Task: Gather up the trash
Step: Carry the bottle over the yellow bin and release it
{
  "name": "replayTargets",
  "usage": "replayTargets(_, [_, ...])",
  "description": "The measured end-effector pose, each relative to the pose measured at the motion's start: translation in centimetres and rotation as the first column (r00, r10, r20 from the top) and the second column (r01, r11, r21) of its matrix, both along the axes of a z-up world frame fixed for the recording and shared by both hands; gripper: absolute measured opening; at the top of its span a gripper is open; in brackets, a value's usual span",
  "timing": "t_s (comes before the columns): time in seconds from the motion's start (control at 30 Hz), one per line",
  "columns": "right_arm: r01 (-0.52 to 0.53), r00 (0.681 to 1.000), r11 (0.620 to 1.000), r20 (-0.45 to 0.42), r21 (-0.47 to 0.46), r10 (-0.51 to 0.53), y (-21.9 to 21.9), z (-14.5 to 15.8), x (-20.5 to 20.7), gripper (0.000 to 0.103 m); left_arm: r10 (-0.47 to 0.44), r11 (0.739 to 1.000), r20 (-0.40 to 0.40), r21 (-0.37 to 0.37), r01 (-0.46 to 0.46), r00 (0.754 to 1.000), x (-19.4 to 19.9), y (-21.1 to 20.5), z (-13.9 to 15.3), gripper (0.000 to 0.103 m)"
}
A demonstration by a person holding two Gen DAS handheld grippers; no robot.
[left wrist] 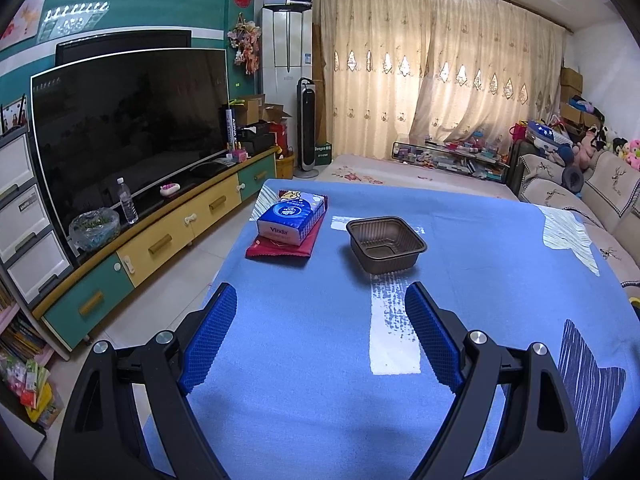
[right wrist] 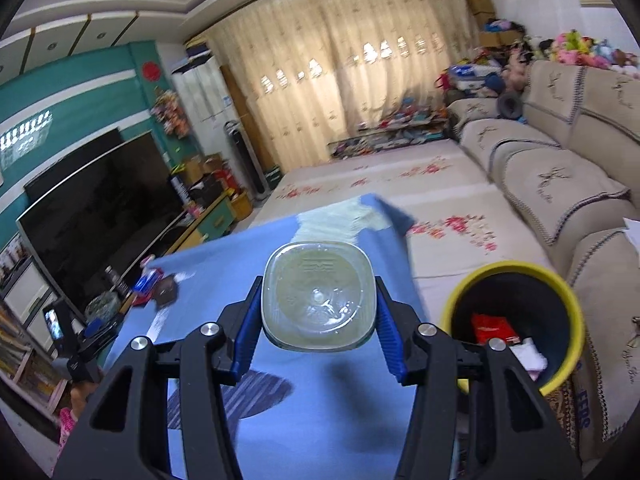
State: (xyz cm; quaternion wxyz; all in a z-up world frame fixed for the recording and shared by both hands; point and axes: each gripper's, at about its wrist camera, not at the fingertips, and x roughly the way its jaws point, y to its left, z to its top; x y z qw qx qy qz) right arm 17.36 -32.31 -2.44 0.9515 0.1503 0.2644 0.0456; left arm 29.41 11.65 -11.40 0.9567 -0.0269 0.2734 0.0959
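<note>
Carrying a clear plastic container [right wrist: 319, 300] clamped between the right tongs [right wrist: 319, 312], the person has it raised over the blue desk [right wrist: 320, 420]; next comes swinging it right and releasing over the yellow-rimmed bin [right wrist: 568, 300]. The left tongs [left wrist: 320, 316] hang spread and empty, short of a brown tray [left wrist: 386, 243]. Motion blur smears the far desk items, and the bin's contents are partly hidden.

We see a blue tablecloth [left wrist: 320, 340] with white and navy streaked patches – on it a brown tray [left wrist: 386, 243], and beside the tray a blue-white tissue pack [left wrist: 291, 218] on a red packet [left wrist: 280, 249]. Clear container [right wrist: 319, 300] between blue pads [right wrist: 245, 330] – bin [right wrist: 510, 270] yellow-rimmed, dark inside.
</note>
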Motion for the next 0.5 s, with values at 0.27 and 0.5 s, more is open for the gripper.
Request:
replayTargets(0.27, [0.218, 0.975, 0.976, -0.027, -0.012, -0.219, -8.5, -1.2, -1.5, 0.049, -0.009, 1.000, -0.011, -0.013, 0.008, 1.000, 0.1, 0.0, -0.3, 0.085])
replayTargets(0.5, [0.309, 0.944, 0.951, -0.136, 0.029, -0.302, -13.8, -5.6, 0.2, 0.050, -0.012, 1.000, -0.016, -0.021, 0.012, 1.000, 0.4, 0.1, -0.4, 0.085])
